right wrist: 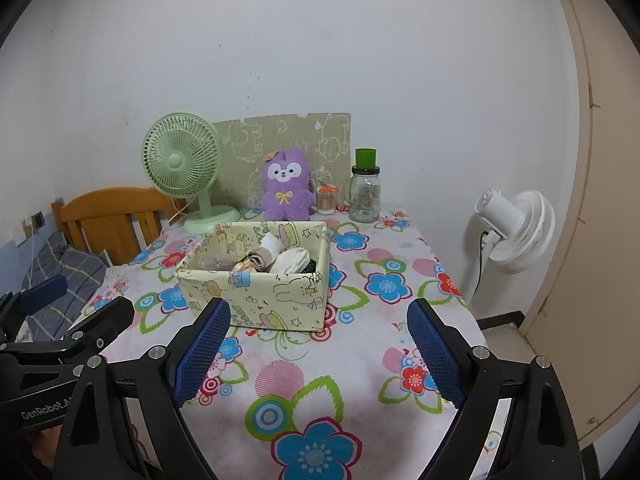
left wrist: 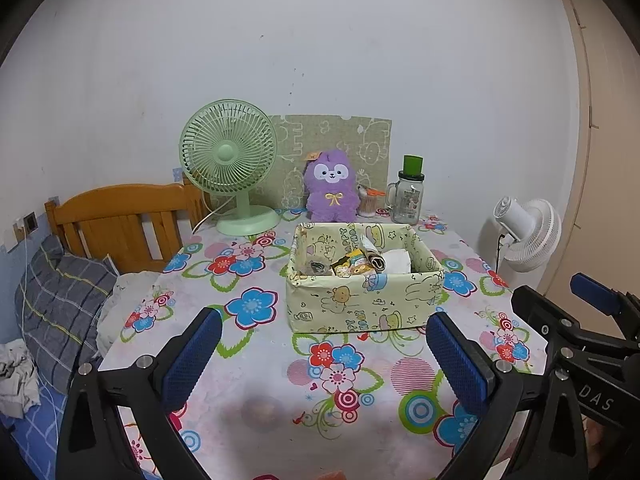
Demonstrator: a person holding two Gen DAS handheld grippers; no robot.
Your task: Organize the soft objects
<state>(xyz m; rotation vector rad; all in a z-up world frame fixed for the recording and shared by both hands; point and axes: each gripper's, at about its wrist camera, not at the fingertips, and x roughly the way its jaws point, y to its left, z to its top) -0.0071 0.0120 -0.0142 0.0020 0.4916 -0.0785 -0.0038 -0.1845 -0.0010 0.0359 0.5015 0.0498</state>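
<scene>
1. Left gripper (left wrist: 324,356): fingers (left wrist: 192,360) spread wide, nothing between them, angled downward.
2. Right gripper (right wrist: 320,348): fingers (right wrist: 436,352) likewise wide apart, empty, angled downward, level beside the left.

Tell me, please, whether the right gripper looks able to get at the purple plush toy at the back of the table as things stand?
Probably, but not straight on: the patterned box sits between the open right gripper and the purple plush toy, so it would need to go over.

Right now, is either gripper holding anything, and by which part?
Nothing is held. The left gripper and right gripper both stand open and empty above the flowered tablecloth, short of the pale yellow cartoon-print fabric box.
</scene>
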